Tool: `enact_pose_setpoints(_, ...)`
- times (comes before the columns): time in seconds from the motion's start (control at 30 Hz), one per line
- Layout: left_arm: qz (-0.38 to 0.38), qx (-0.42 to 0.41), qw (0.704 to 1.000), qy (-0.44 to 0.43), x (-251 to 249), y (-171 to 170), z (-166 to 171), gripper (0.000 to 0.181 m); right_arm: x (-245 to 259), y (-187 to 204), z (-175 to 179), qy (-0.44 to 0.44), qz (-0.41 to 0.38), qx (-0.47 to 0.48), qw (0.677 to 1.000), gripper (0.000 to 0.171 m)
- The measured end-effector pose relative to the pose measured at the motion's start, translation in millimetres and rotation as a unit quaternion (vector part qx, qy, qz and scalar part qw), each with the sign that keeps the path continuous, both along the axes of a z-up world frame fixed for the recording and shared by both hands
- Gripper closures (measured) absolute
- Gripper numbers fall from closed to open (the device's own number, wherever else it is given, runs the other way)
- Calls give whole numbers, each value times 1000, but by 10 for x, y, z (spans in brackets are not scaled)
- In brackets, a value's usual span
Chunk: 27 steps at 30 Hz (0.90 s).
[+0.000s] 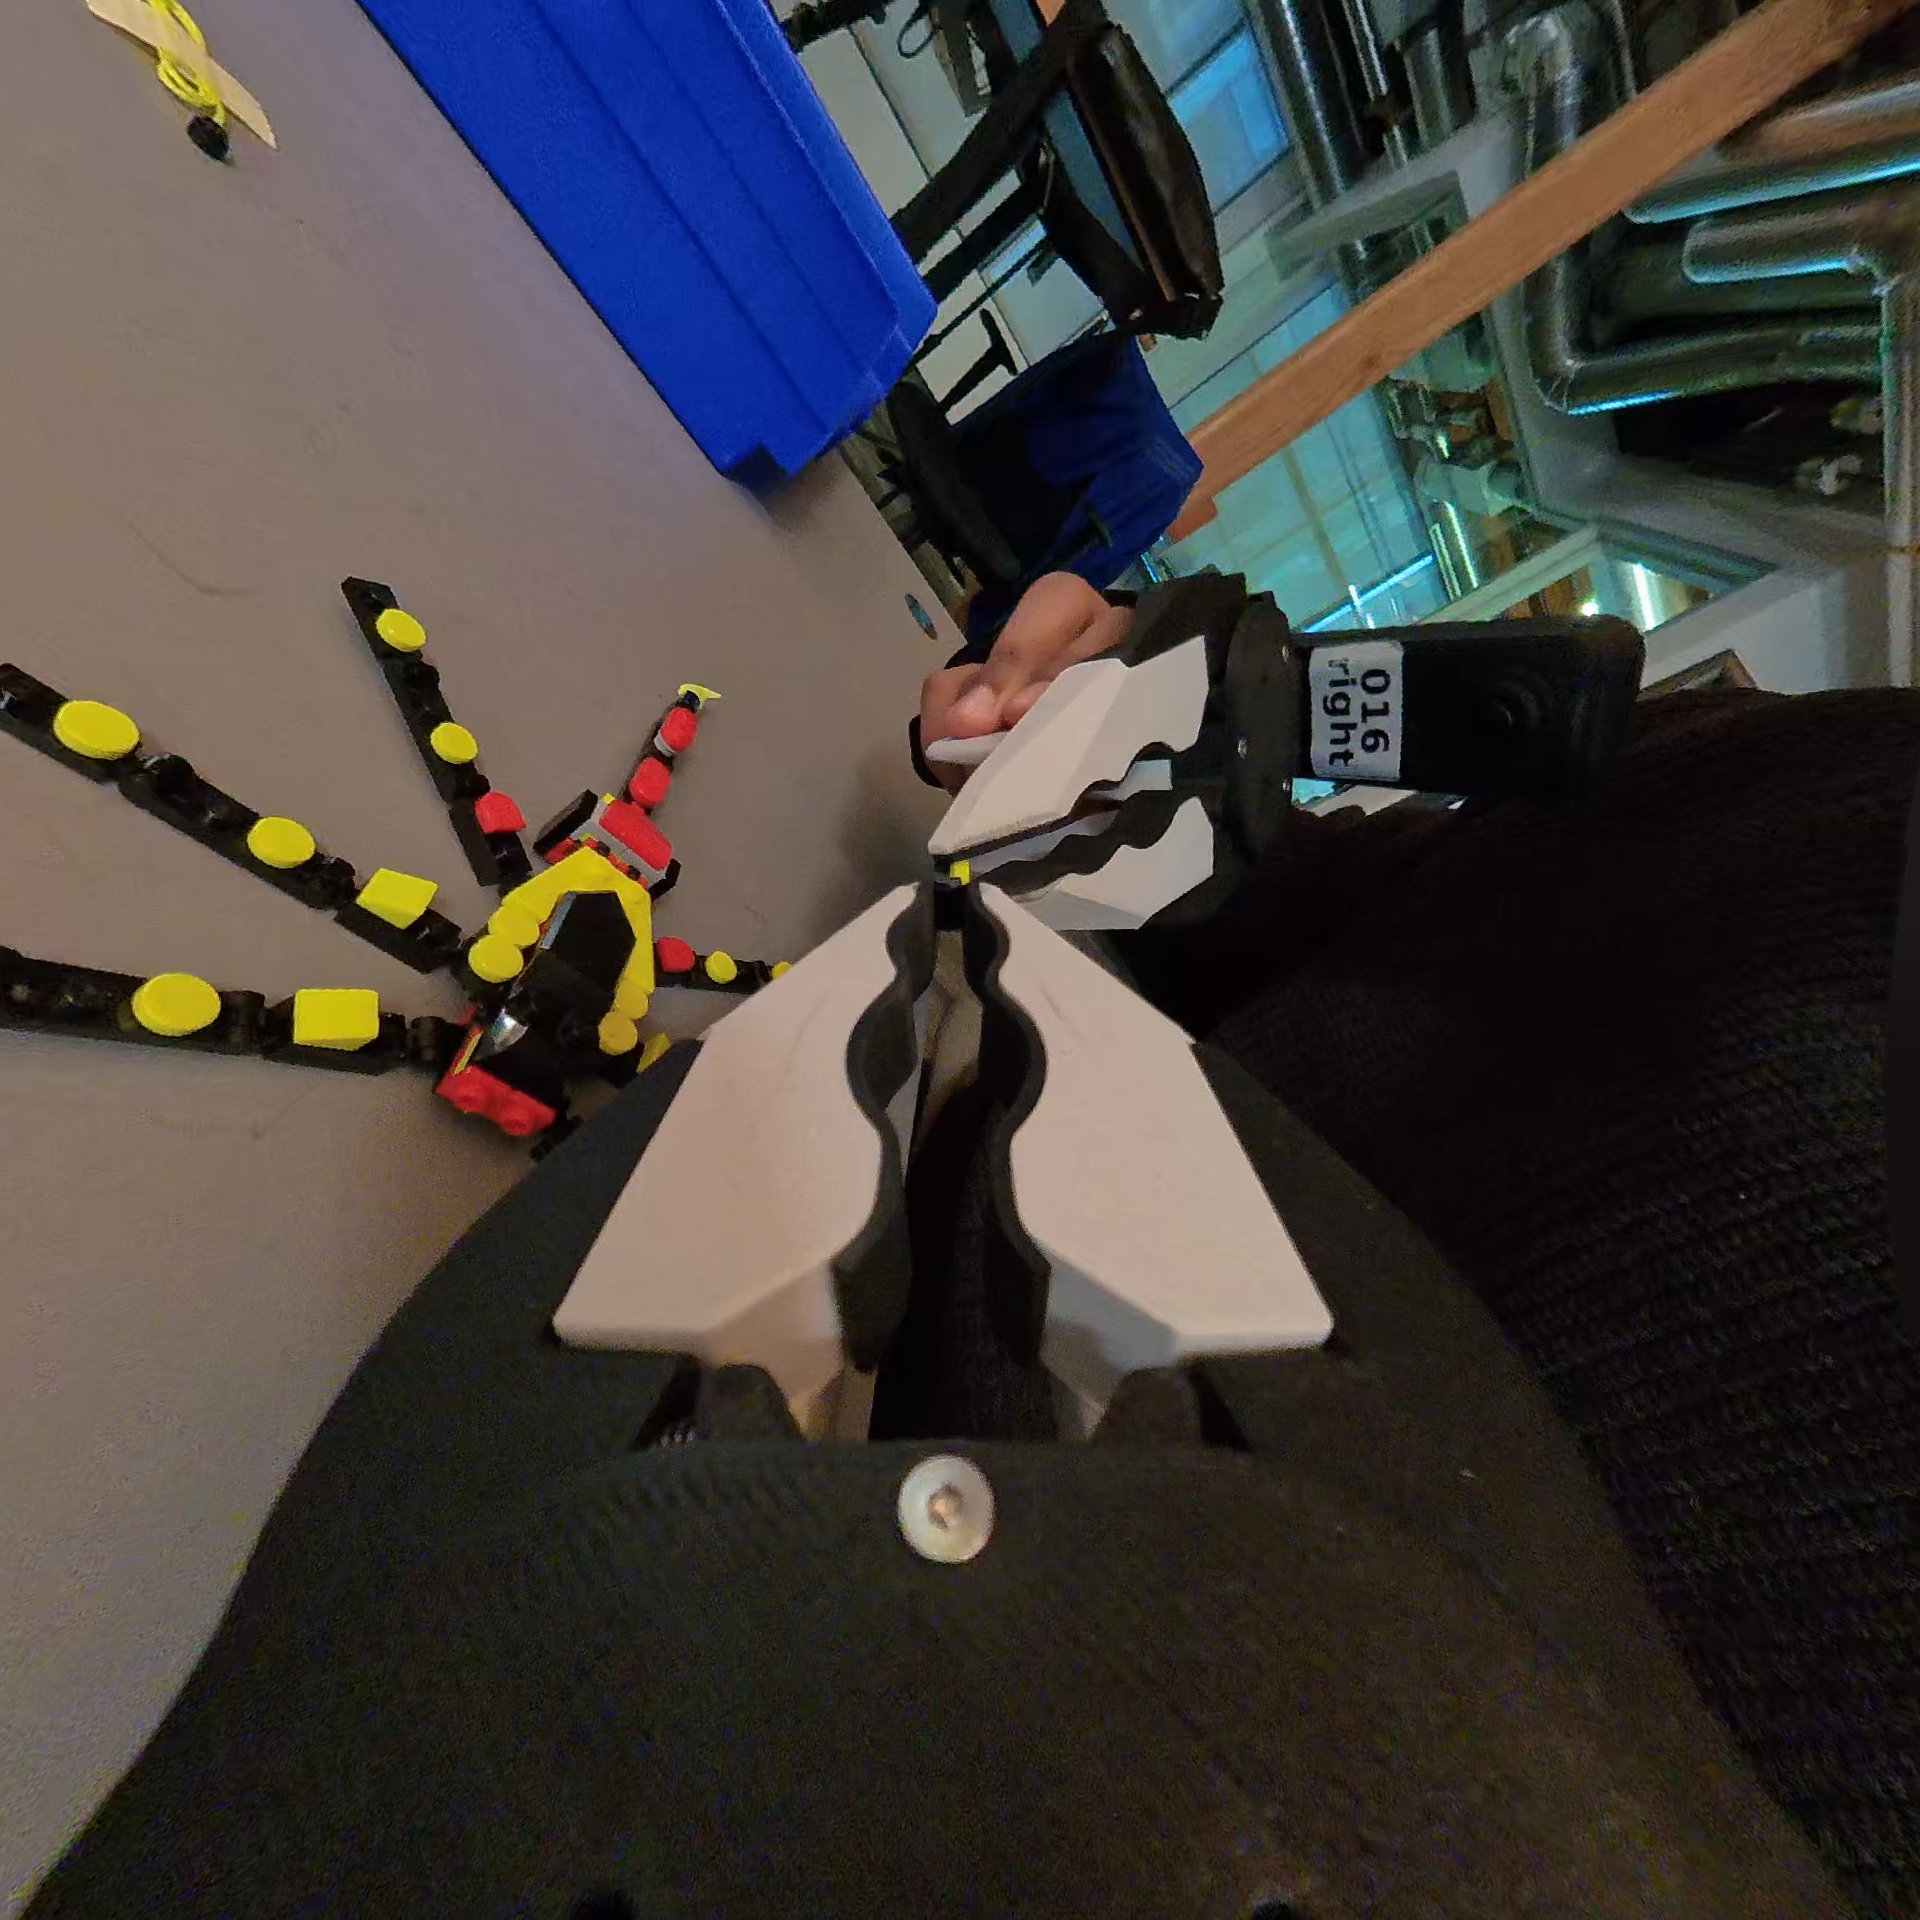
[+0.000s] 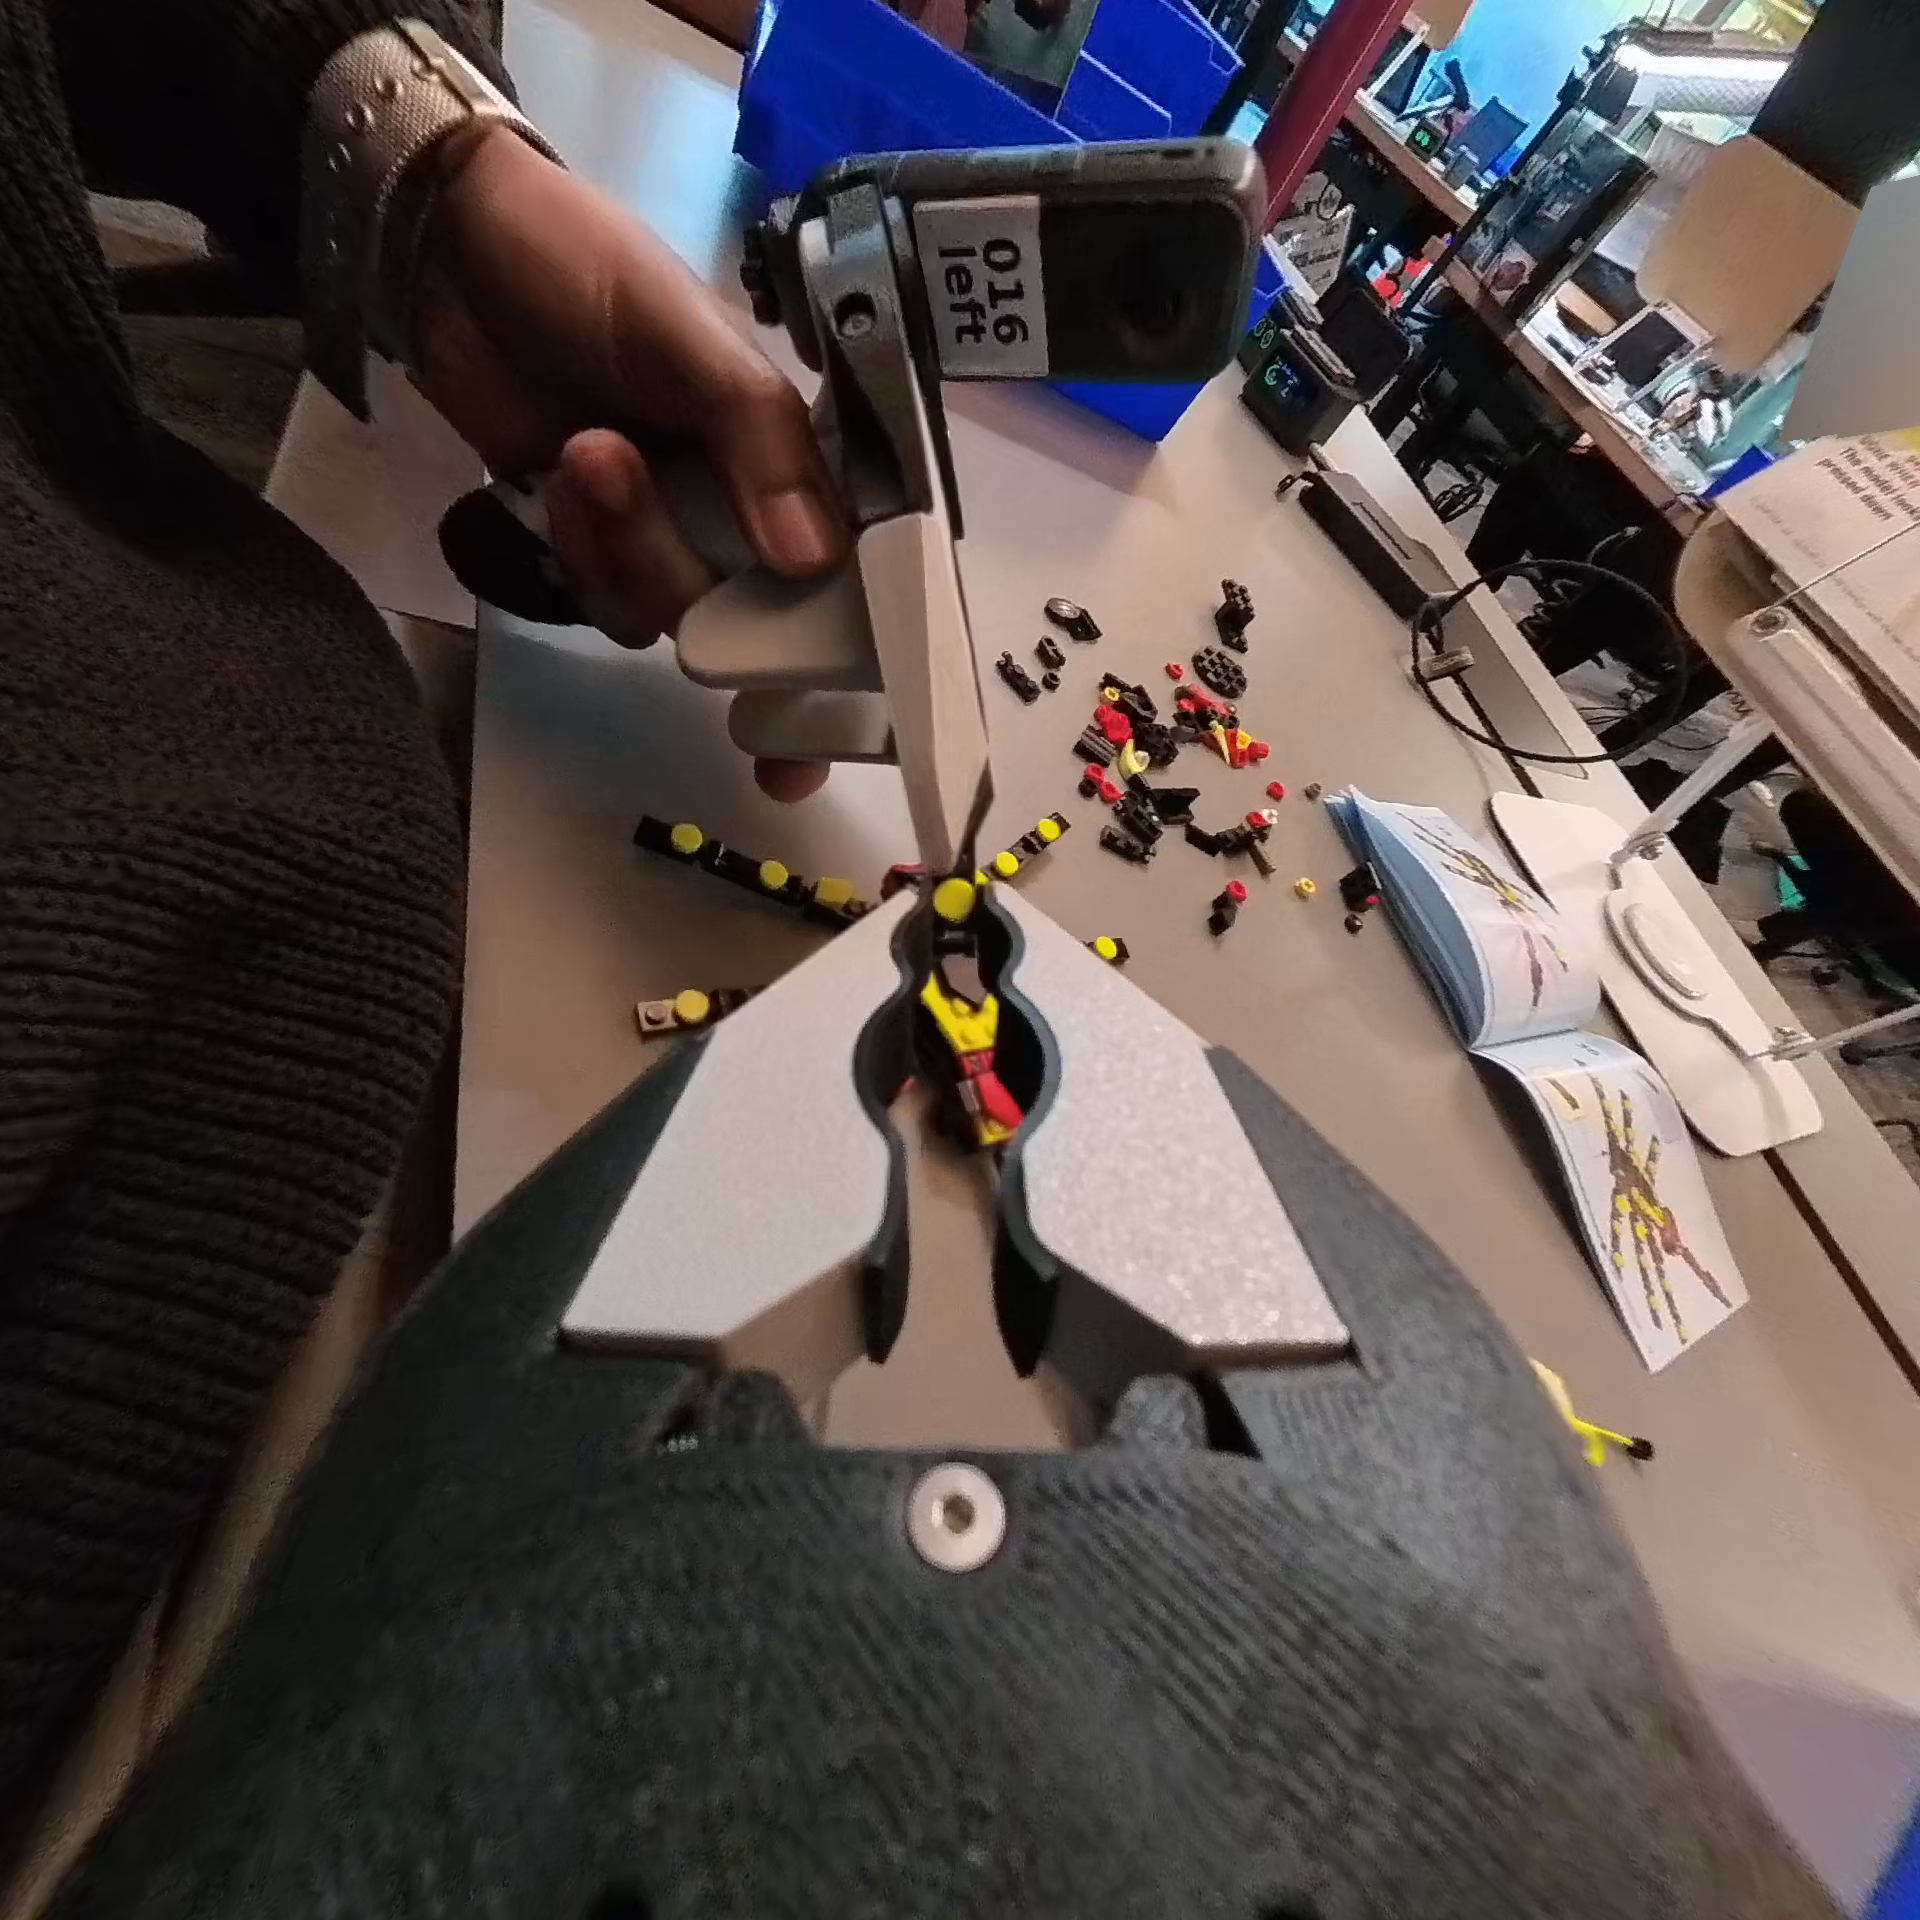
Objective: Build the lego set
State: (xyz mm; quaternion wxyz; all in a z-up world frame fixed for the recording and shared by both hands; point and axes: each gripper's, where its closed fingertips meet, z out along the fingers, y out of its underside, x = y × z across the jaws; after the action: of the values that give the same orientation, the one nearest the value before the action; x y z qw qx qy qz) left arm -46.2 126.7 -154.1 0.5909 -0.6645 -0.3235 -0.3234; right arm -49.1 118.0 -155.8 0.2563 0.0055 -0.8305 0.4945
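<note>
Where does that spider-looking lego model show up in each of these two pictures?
Left wrist view: the spider model lies on the table at centre-left, legs fanning leftward.
Right wrist view: it lies mid-picture, mostly hidden behind the right gripper; only its legs show.
Shared landmark: the blue bin at the table's far side.

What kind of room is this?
Probably a workshop or lab: blue bins on a grey table, benches with screens behind, bare ducts overhead.
</note>
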Motion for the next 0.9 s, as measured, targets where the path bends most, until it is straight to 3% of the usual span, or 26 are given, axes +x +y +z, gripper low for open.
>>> enact_pose_setpoints(0.63, 20, -10, 999, -29, 37, 47, 22, 181, 52, 46, 40, 51, 21, 16, 998, 166)
enact_pose_setpoints(0.9, 12, -6, 1000, -14, 93, 65, 85, 180, 110, 62, 118, -8, 43, -32, 999, 167)
